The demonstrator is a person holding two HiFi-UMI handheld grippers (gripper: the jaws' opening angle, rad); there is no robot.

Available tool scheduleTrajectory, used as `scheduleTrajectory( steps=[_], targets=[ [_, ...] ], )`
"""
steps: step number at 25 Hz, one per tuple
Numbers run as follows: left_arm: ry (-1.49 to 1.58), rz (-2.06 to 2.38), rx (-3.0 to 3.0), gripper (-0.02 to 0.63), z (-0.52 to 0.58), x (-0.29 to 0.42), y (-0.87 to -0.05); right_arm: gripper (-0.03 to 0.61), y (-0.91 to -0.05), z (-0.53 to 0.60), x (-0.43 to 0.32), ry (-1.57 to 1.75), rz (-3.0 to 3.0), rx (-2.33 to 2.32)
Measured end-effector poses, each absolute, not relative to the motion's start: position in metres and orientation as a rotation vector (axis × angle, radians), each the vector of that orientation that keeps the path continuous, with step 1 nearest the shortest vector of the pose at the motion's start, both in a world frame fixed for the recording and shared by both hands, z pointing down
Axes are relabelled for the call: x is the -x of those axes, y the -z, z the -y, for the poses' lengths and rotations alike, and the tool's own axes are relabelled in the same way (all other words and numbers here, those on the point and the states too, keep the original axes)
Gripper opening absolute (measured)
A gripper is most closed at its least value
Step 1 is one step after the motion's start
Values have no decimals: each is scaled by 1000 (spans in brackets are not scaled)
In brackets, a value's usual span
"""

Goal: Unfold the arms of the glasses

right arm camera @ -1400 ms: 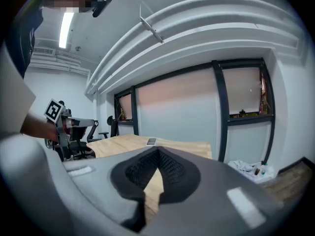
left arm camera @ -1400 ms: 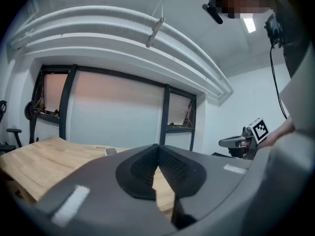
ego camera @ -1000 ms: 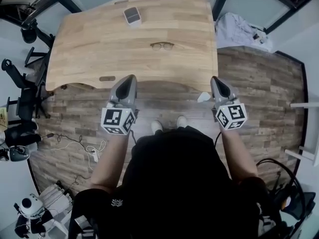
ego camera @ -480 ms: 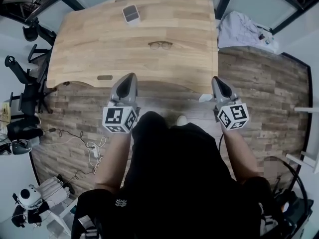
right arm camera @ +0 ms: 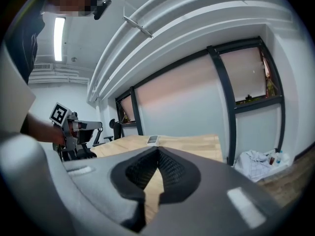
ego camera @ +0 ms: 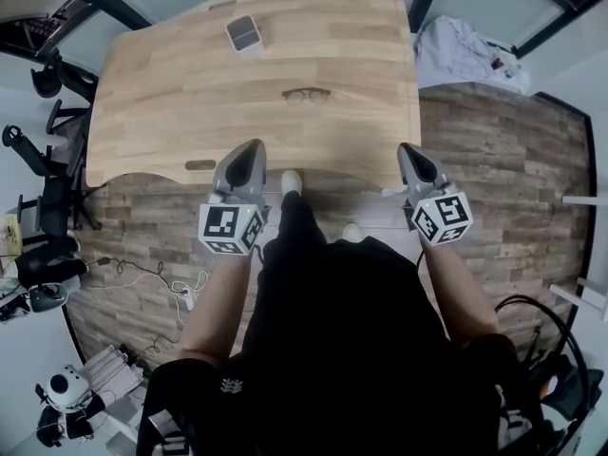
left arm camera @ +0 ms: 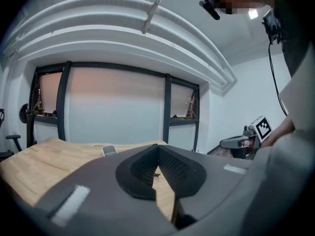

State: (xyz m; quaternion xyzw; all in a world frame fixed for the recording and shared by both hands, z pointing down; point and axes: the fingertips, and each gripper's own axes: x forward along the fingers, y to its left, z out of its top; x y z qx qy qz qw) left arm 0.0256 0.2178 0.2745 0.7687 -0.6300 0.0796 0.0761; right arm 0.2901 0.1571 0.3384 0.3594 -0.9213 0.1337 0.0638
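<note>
**Inspector:** Your left grey two-jaw gripper (ego camera: 251,147) and right grey two-jaw gripper (ego camera: 407,148) both have their jaws pressed together with nothing between them. Their tips hang over the near edge.

**Operator:** And the glasses?

**Inspector:** The thin dark-framed glasses (ego camera: 306,95) lie mid-way across the light wooden tabletop (ego camera: 161,112), well apart from your grippers. A small grey rectangular object (ego camera: 243,33) sits by the far edge.

No words, numbers or brand names are showing clearly enough to read. The left cube (ego camera: 229,229) behind the left gripper (ego camera: 251,150) and the right cube (ego camera: 443,218) behind the right gripper (ego camera: 408,150) are carrying black-and-white square code markers, not letters. Further behind the left gripper, a small white emblem (ego camera: 225,386) on the person's dark shirt (ego camera: 342,350) is appearing too small to read.
</note>
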Motion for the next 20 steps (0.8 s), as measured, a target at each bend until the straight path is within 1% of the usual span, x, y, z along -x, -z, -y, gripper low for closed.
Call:
scheduleTrajectory(
  steps=[8, 14, 20],
  targets=[
    [-223, 1738, -2406, 5, -136, 21, -282, 0, -344, -107, -241, -430, 2701, -1181],
    [-216, 1603, -2479, 5, -77, 56, -290, 0, -356, -70, -189, -473, 2617, -1239],
    [-298, 1394, -2580, 5, -37, 81, -312, 0, -344, -15, -134, -465, 2579, -1359]
  ],
)
